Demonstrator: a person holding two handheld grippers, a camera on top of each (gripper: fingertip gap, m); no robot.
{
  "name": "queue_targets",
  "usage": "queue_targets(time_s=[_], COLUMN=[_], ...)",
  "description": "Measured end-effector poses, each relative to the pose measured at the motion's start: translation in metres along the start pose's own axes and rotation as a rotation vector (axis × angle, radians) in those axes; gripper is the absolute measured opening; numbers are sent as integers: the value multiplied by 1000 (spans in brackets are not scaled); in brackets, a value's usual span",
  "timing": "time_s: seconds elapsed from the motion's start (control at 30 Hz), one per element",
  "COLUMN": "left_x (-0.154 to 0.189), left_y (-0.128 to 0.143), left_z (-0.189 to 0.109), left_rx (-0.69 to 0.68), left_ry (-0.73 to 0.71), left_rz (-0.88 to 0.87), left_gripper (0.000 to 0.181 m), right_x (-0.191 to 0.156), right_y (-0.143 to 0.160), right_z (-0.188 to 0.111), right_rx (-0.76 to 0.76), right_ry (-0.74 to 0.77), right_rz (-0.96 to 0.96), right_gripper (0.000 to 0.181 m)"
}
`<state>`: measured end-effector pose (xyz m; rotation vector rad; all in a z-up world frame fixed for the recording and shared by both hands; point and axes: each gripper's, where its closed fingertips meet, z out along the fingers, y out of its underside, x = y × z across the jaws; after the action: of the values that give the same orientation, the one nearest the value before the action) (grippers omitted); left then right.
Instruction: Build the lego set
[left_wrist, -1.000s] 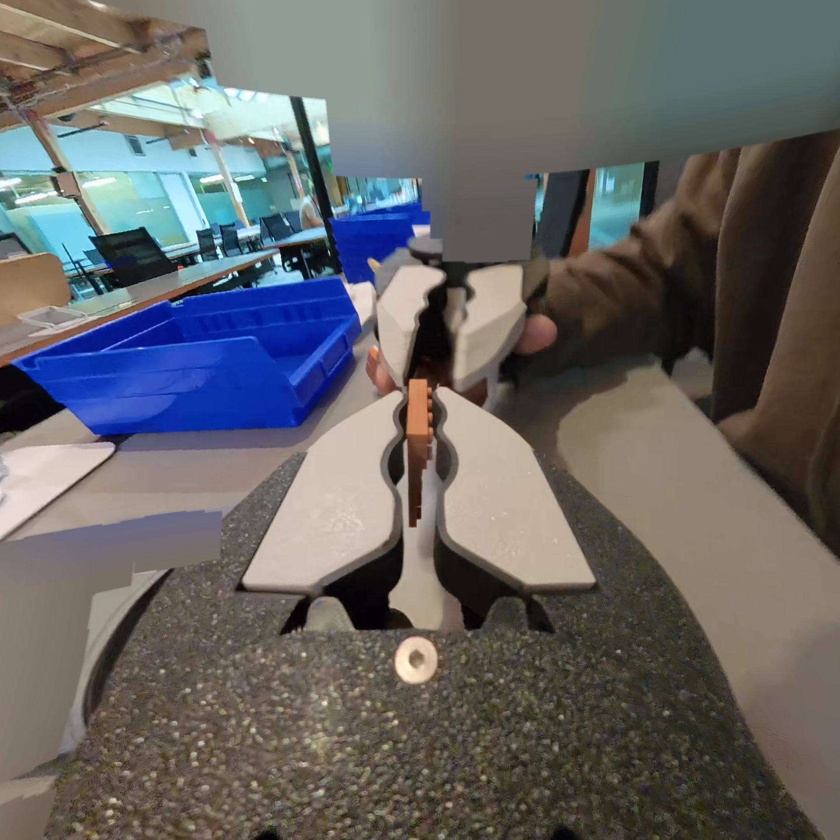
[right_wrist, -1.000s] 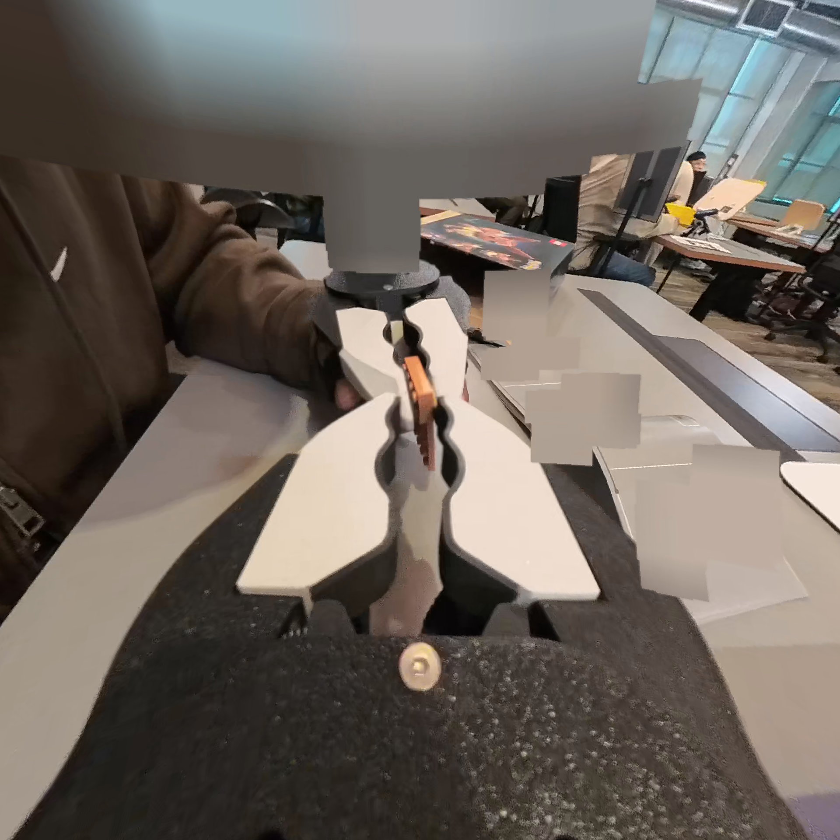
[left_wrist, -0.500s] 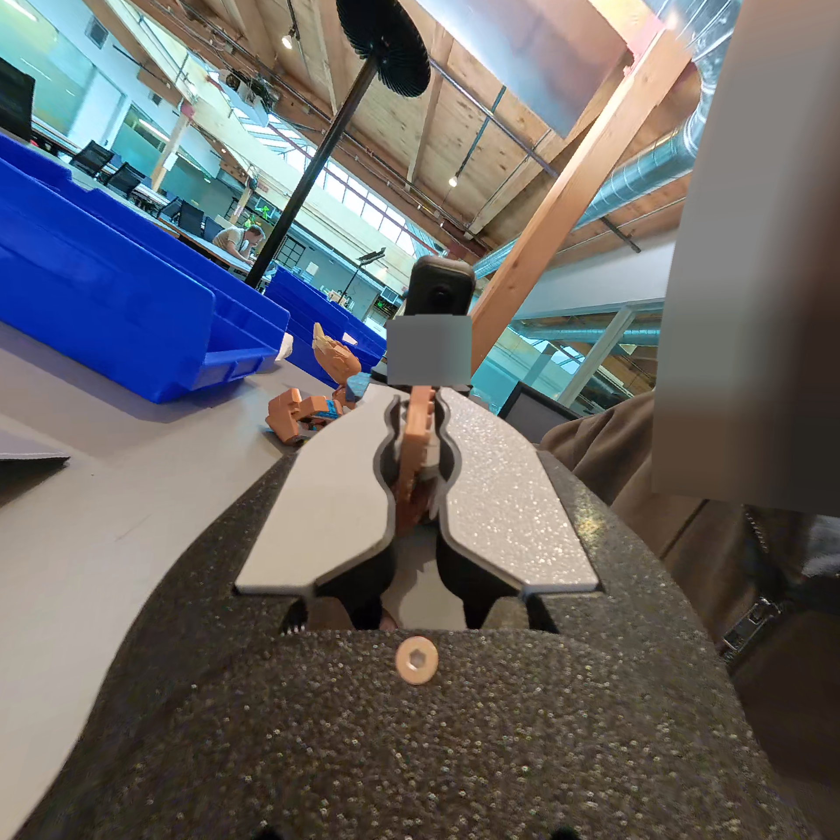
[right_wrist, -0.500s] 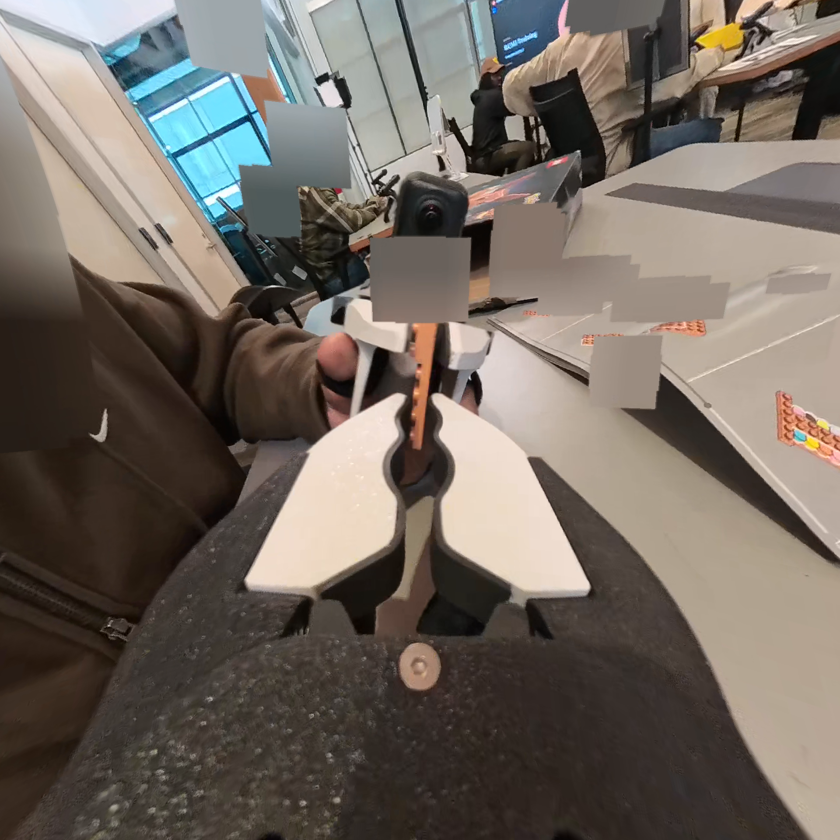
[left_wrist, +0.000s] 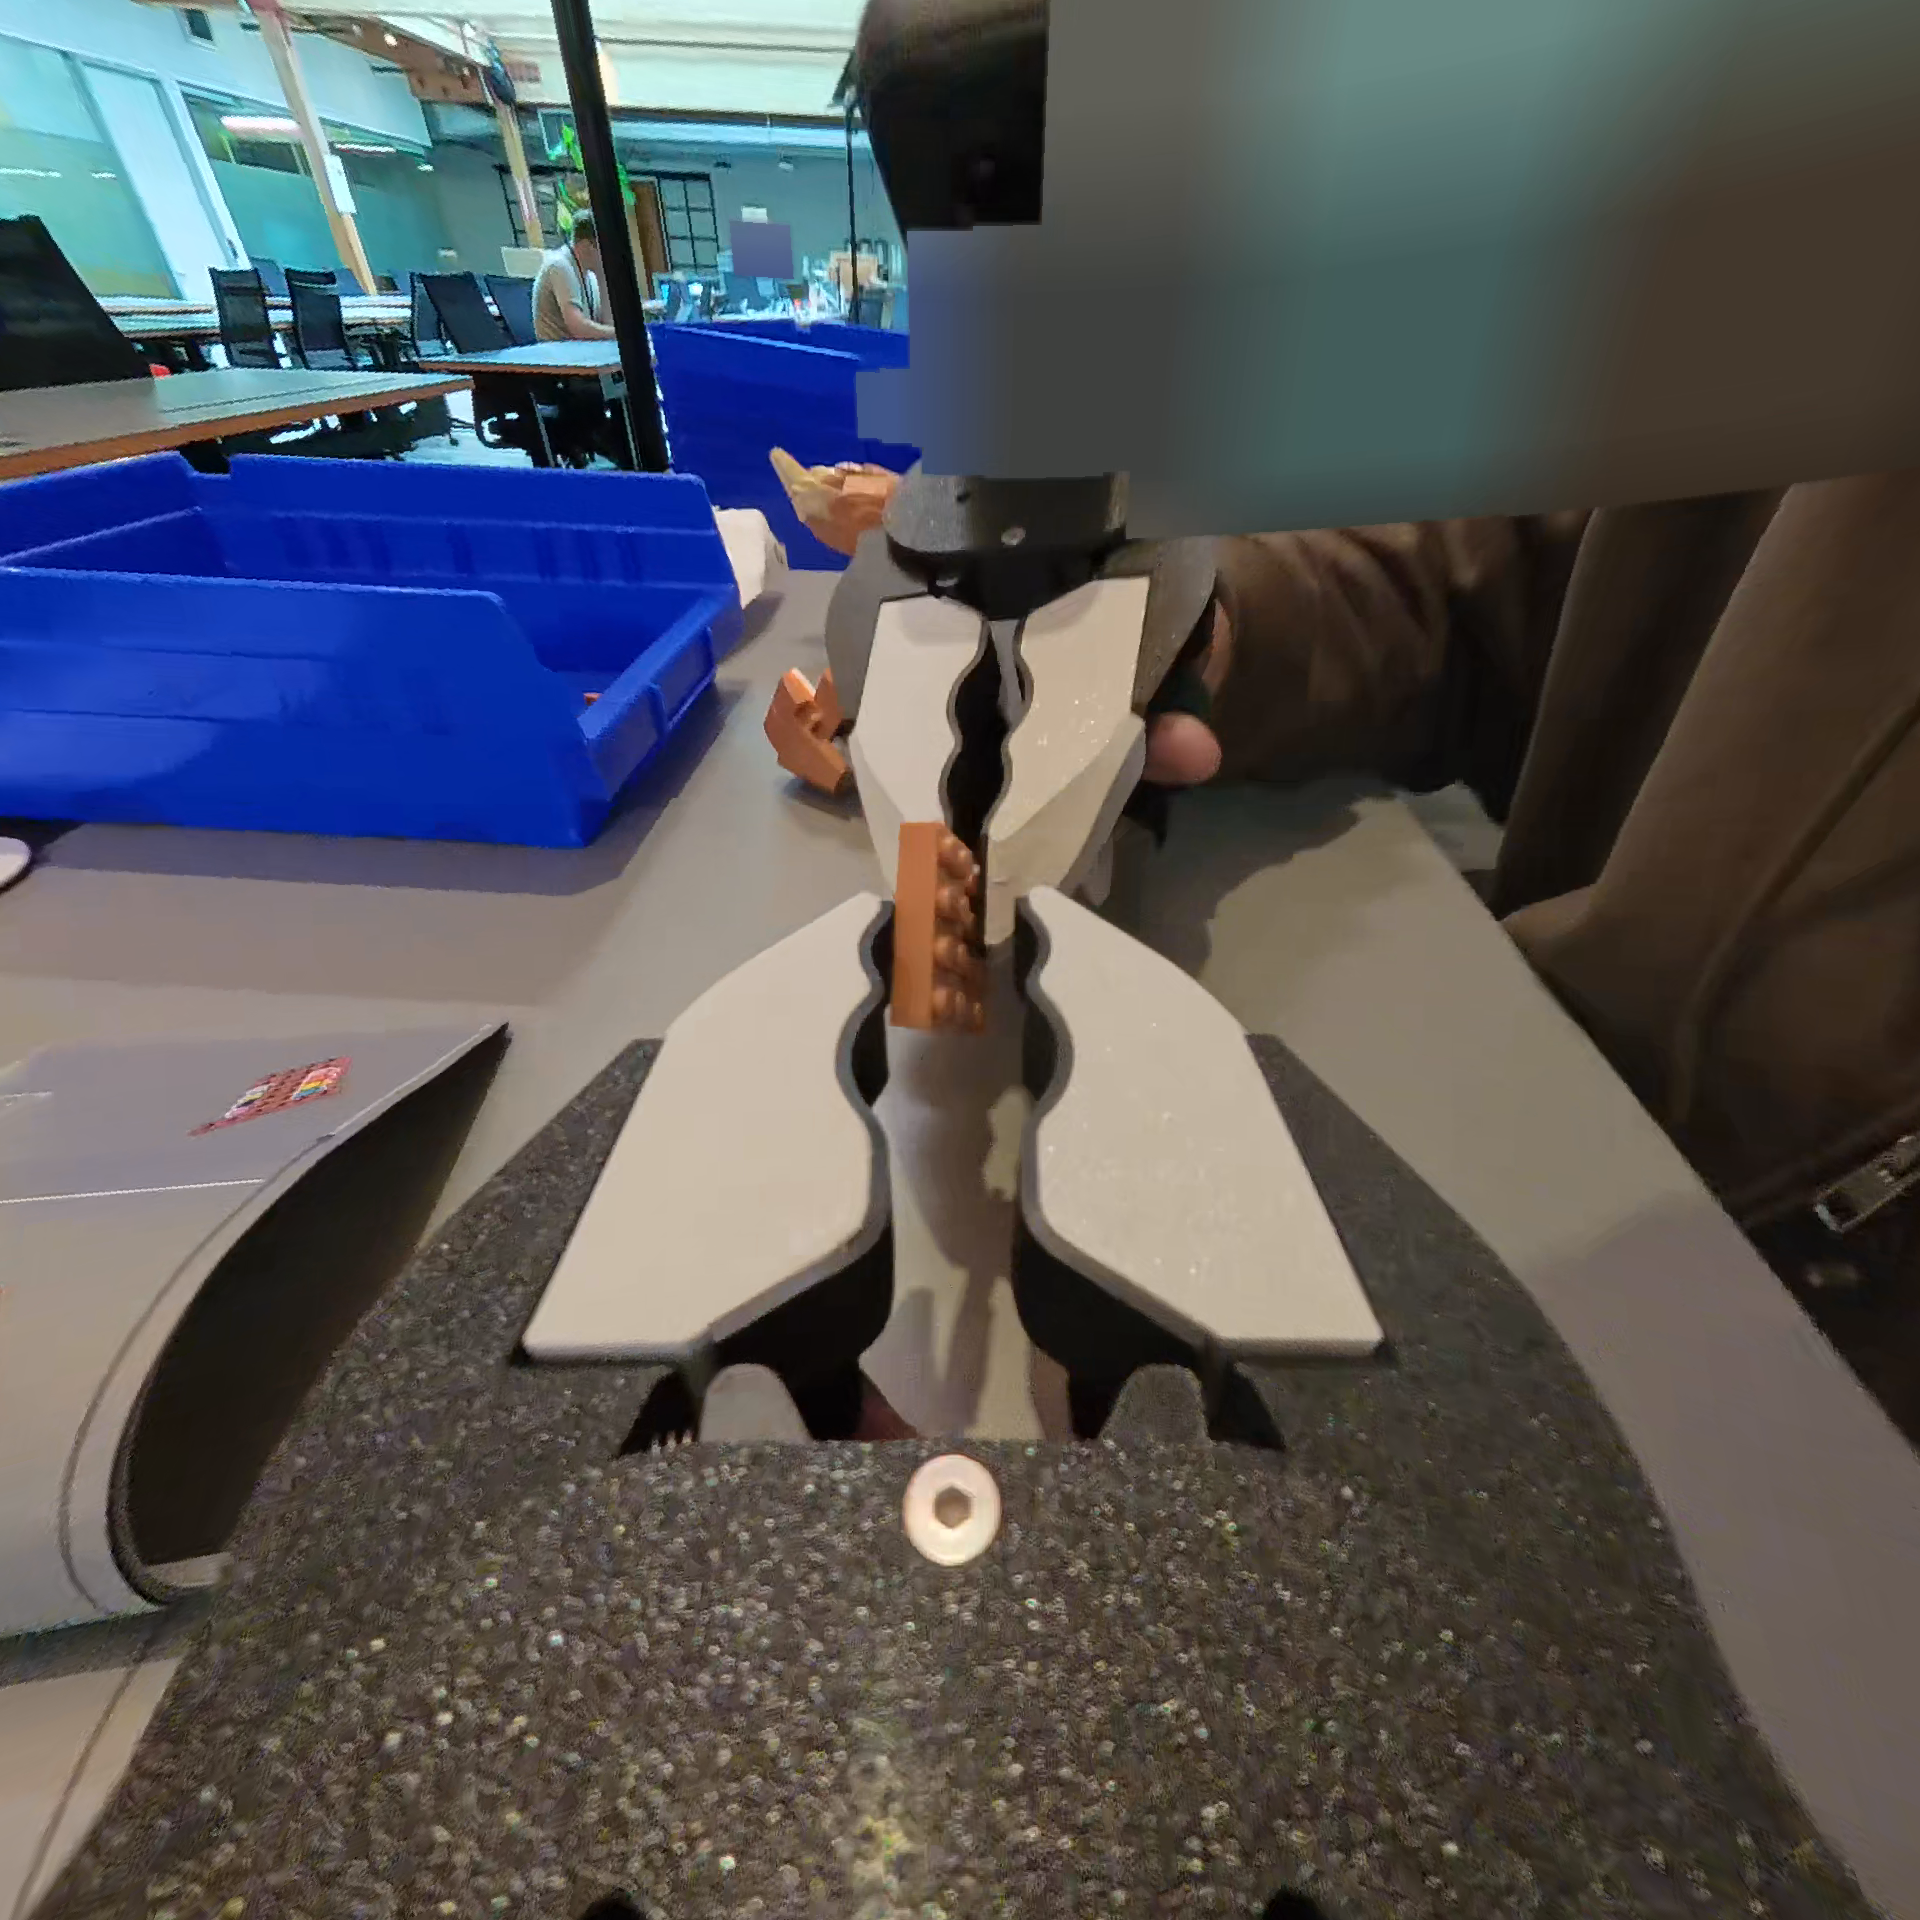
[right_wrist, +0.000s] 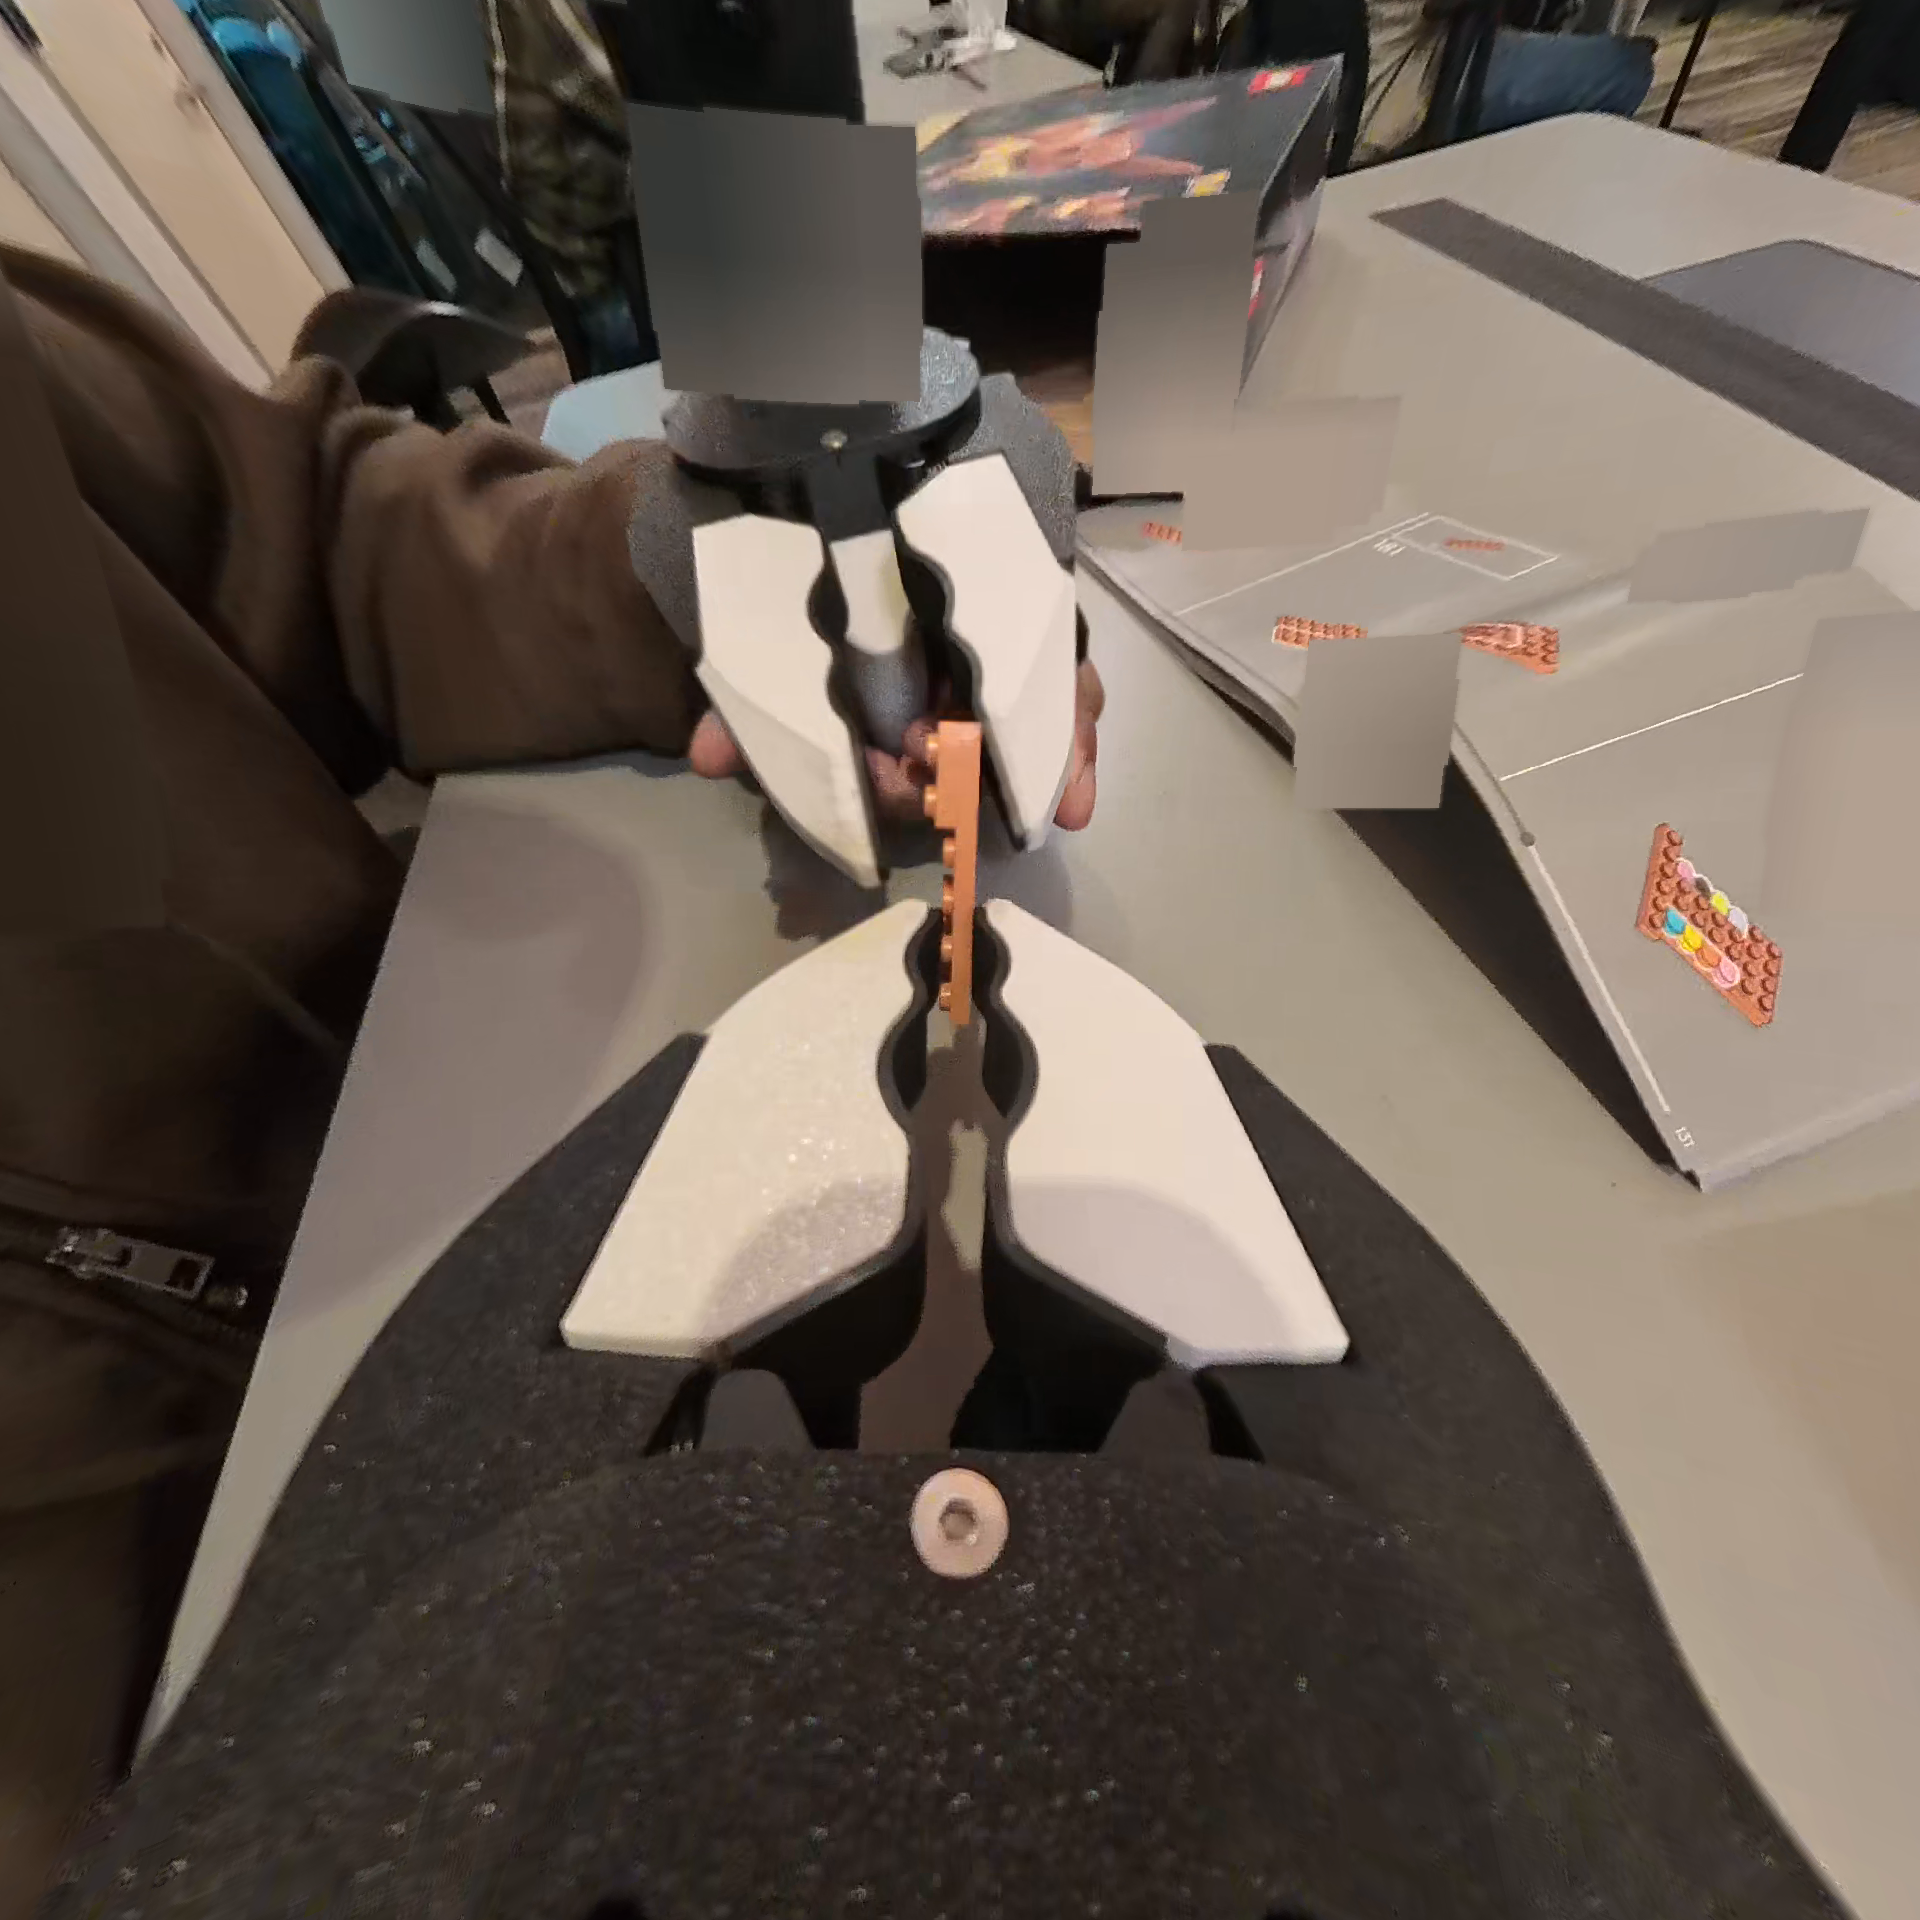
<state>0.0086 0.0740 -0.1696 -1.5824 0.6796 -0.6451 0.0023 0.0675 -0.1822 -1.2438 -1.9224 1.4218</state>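
A thin brown studded plate stands on edge between the two grippers, which face each other tip to tip above the grey table. My right gripper is shut on the plate's near end. My left gripper is open, and the plate sits loose in the gap close to one finger. In the left wrist view the right gripper shows opposite, pinching the plate. In the right wrist view the left gripper shows opposite with its fingers spread around the plate's far end.
Blue bins stand at the back left, with a partly built brown model beside them. An open instruction booklet lies to the right of the right gripper, with a boxed set behind it. A person's brown sleeves flank the grippers.
The left gripper held the plate a second ago. Both grippers tilted up and came back level. The left gripper has now opened, and the plate stays in the right gripper.
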Motion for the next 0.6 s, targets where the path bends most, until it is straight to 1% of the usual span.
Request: queue_targets(time_s=[0.07, 0.23, 0.33, 0.4, 0.47, 0.53, 0.6], left_x=[2, 5, 5, 0, -9, -21, -27], left_y=[2, -2, -7, -11, -15, -15, -12], left_z=[2, 3, 3, 2, 0, -1, -1], left_rx=[-4, 30, 65, 95, 141, 187, 228], left_ry=[3, 47, 59, 39, 7, -39, -55], left_rz=[16, -53, -140, -209, -315, -460, -609], left_gripper=[12, 9, 9, 9, 9, 9, 9], right_x=[-2, -3, -2, 2, 10, 15, 21], right_y=[3, 0, -4, -5, -5, -5, -6], right_z=[1, -1, -2, -2, -2, -2, -2], right_rx=[-25, -12, 18, 31, 36, 43, 42], right_ry=[-3, -8, -2, 42, 114, 190, 288], right_rz=[-22, -23, -47, -98, -180, -294, -418], right_gripper=[5, 6, 8, 26, 39, 46, 49])
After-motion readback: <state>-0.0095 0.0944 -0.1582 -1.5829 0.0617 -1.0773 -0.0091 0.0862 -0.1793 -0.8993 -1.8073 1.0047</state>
